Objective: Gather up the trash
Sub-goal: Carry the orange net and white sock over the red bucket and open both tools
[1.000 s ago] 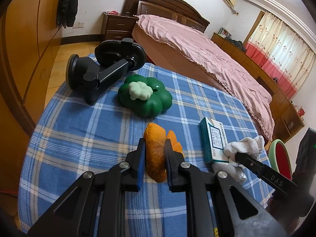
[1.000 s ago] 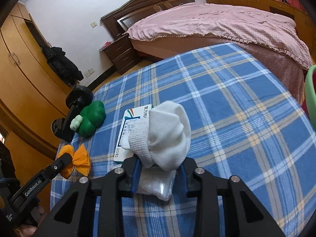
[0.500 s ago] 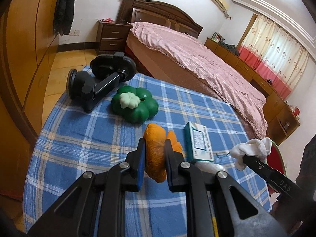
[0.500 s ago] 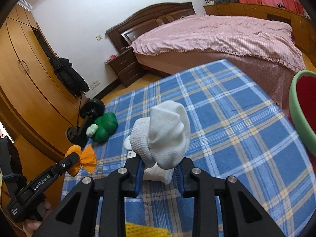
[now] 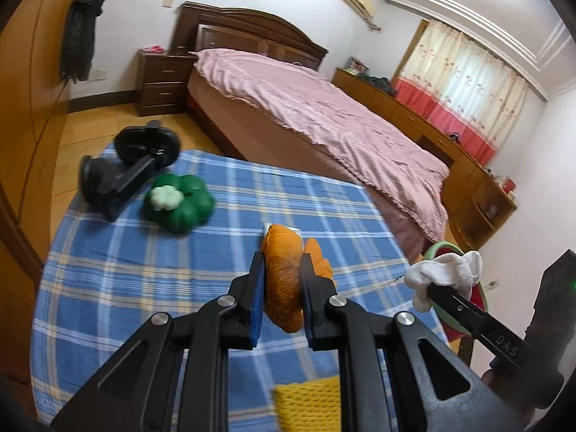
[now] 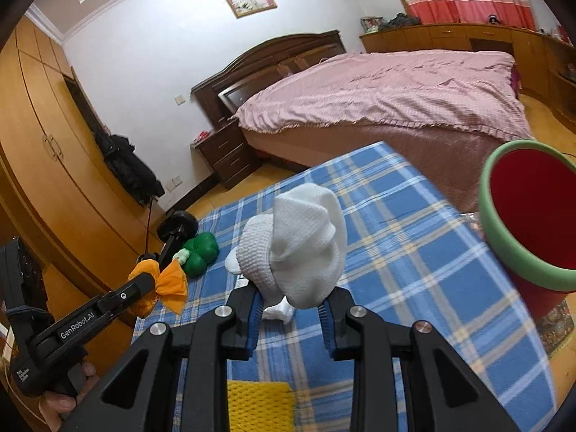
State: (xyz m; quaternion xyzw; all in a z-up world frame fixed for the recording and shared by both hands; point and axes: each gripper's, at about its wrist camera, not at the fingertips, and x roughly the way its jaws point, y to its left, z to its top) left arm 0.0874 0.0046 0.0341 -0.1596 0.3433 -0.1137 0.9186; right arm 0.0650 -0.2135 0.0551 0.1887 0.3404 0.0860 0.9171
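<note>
My left gripper is shut on a crumpled orange wrapper and holds it above the blue plaid table. It also shows in the right wrist view. My right gripper is shut on a wad of white paper towel, lifted above the table; it shows in the left wrist view. A red bin with a green rim stands off the table's right edge, to the right of the right gripper.
On the table lie a green pumpkin-shaped toy, a black phone mount, a yellow knitted cloth near the front edge, and a small box mostly hidden behind the wrapper. A pink bed stands behind.
Both grippers have risen from the table with their loads. The right gripper with the white wad has moved right, nearer the red bin, which now shows large in its view.
</note>
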